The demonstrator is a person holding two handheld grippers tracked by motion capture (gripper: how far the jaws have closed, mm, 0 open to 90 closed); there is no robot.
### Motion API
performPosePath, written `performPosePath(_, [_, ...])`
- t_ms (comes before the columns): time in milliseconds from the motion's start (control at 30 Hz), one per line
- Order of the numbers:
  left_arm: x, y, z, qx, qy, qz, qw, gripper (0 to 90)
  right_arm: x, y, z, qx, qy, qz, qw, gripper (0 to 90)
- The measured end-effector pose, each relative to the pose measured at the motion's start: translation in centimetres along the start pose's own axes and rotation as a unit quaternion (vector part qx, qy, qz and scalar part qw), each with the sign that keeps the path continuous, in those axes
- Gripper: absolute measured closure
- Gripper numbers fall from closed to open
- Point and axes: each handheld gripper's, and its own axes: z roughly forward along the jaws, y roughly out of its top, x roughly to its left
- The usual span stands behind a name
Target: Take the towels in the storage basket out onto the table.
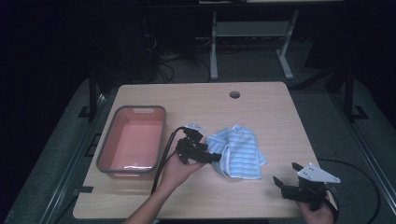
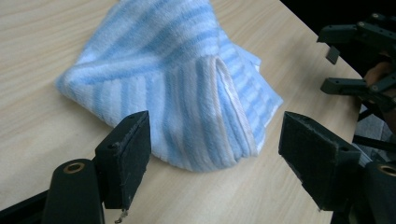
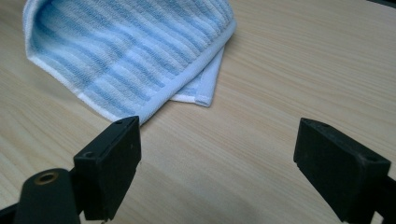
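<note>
A blue and white striped towel point(image 1: 238, 151) lies folded and bunched in the middle of the wooden table point(image 1: 261, 107). My left gripper point(image 1: 212, 156) sits at the towel's left edge, held in a hand. In the left gripper view the towel point(image 2: 187, 88) rises in a fold just ahead of the left gripper point(image 2: 215, 140); the jaws stand open on either side of that fold and the pads do not touch it. My right gripper point(image 1: 286, 173) hovers near the table's front right corner. It point(image 3: 219, 135) is open over bare wood, short of the towel's corner point(image 3: 140, 56).
A pink bin with a grey rim point(image 1: 161, 135) stands at the left of the table, close beside the left hand. A cable hole point(image 1: 234, 94) sits near the far edge. The right gripper point(image 2: 359, 60) appears far off in the left gripper view.
</note>
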Motion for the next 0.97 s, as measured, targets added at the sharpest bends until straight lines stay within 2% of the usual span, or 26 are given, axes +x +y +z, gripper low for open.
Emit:
performPosePath(300, [-0.4,-1.5,-0.4,-0.006,-0.004,0.004,1.0000,23.5,-0.1,-0.1,0.0,0.002,-0.002,-0.002,1.0000,14.5])
performPosePath(633, [-1.3,-4.1,-0.6,-0.015,-0.004,0.014,0.9998,23.6,0.1,-0.2,0.0,0.005,-0.004,0.002,1.0000,14.5])
performPosePath(733, [-1.6,-5.0,-0.9,-0.021,-0.005,0.015,0.9997,23.6,0.1,-0.2,0.0,0.004,-0.004,-0.001,1.0000,14.5])
performPosePath(767, [-1.7,-5.4,-1.1,-0.027,-0.004,0.017,0.9995,23.6,0.1,-0.2,0.0,0.003,-0.005,-0.001,1.0000,14.5])
performPosePath(800, [-2.0,-6.4,-1.3,-0.046,-0.008,0.015,0.9988,23.7,0.2,-0.2,-0.1,0.002,-0.007,0.000,1.0000,14.5])
performPosePath(833, [-2.0,-6.4,-1.3,-0.046,-0.008,0.015,0.9988,24.1,0.2,-0.2,-0.1,0.002,-0.007,0.000,1.0000,14.5])
performPosePath(900, [-2.6,-7.2,-1.4,-0.029,0.026,0.052,0.9979,24.2,0.4,-0.2,-0.3,-0.006,-0.006,-0.003,1.0000,14.5])
performPosePath(967, [-2.6,-7.4,-1.4,-0.033,0.032,0.059,0.9972,24.1,0.5,-0.2,-0.2,-0.007,-0.004,-0.010,0.9999,14.5])
